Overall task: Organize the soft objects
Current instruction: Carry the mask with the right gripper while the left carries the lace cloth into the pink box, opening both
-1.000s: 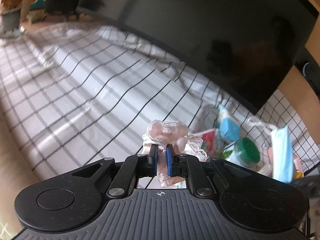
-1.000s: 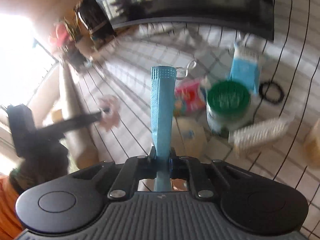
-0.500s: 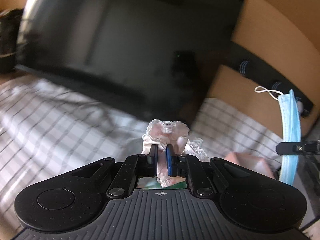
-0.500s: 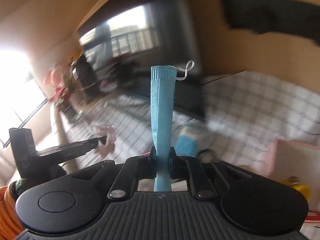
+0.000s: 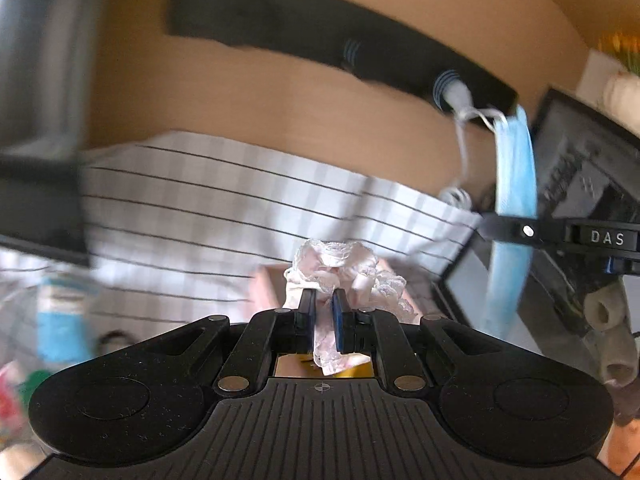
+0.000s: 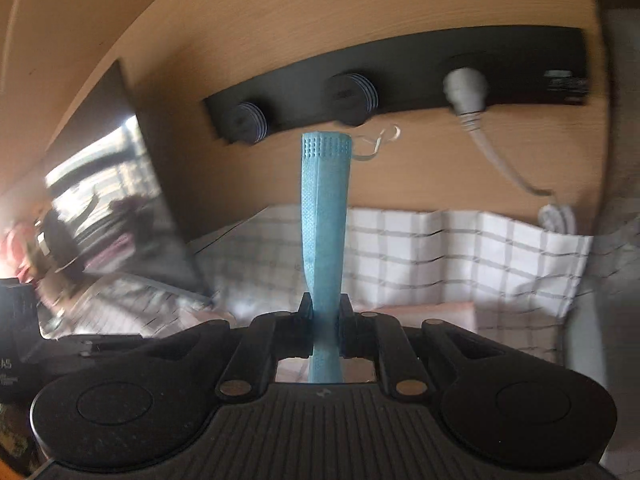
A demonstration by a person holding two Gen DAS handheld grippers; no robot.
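The left gripper (image 5: 324, 308) is closed on a pink lace scrunchie (image 5: 344, 272), held above the checked cloth (image 5: 224, 200). The right gripper (image 6: 325, 316) is closed on a folded blue face mask (image 6: 325, 208), which stands upright before the black power strip (image 6: 400, 76) on the wooden wall (image 6: 280, 12).

lacy scrunchie (image 5: 340, 264), woven mask (image 6: 326, 216) (matt)
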